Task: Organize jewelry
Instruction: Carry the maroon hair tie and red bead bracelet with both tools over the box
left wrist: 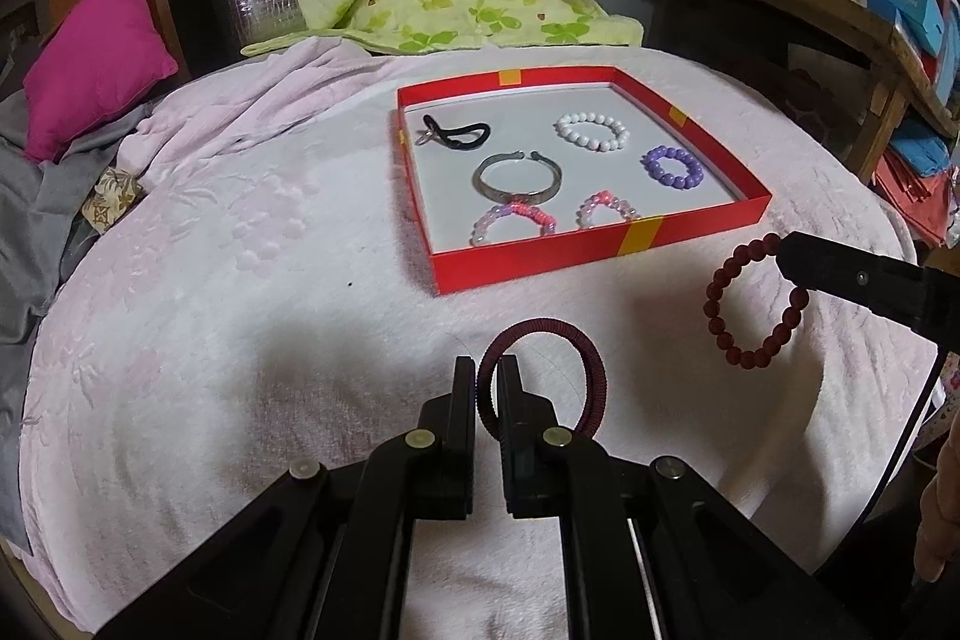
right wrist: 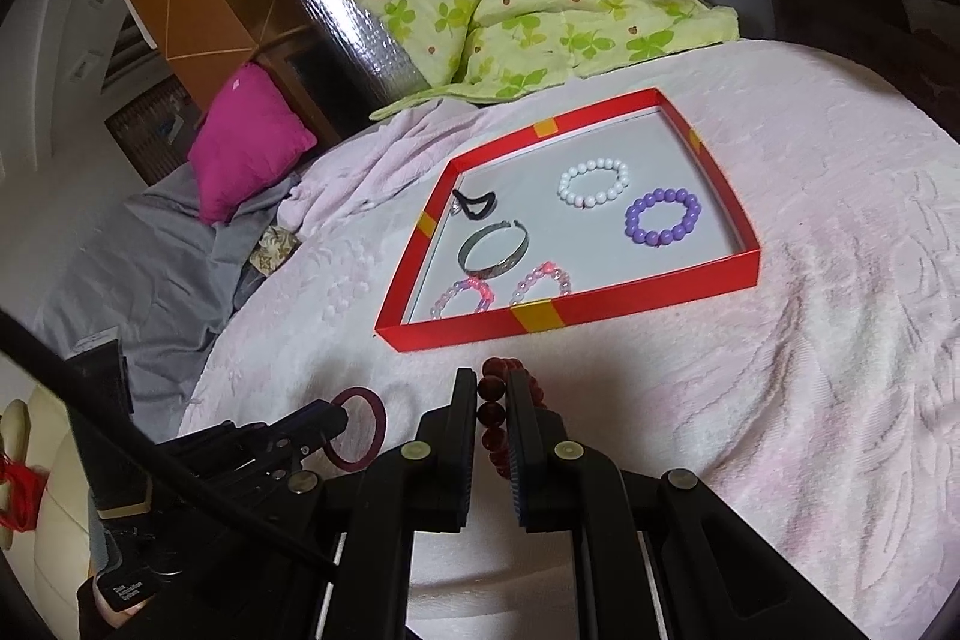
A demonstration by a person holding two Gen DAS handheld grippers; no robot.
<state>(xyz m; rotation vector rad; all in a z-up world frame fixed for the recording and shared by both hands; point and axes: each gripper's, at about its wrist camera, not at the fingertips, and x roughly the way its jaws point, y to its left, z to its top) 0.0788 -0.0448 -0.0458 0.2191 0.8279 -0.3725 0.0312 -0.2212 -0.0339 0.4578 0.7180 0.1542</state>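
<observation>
My left gripper is clamped narrow on a dark maroon corded ring, pinching its left edge; the ring hangs in front of the fingers above the pale pink blanket. My right gripper is closed tight on a dark red bead bracelet, beads pressed between the pads. In the left view that bracelet dangles from the right fingertip, near and right of the red tray.

Tray sits farther off on the blanket. Inside: black hair tie at far left, white bead bracelet far right, purple bead bracelet right, silver cuff bangle centre, two pink-and-clear bead bracelets against the near wall.
</observation>
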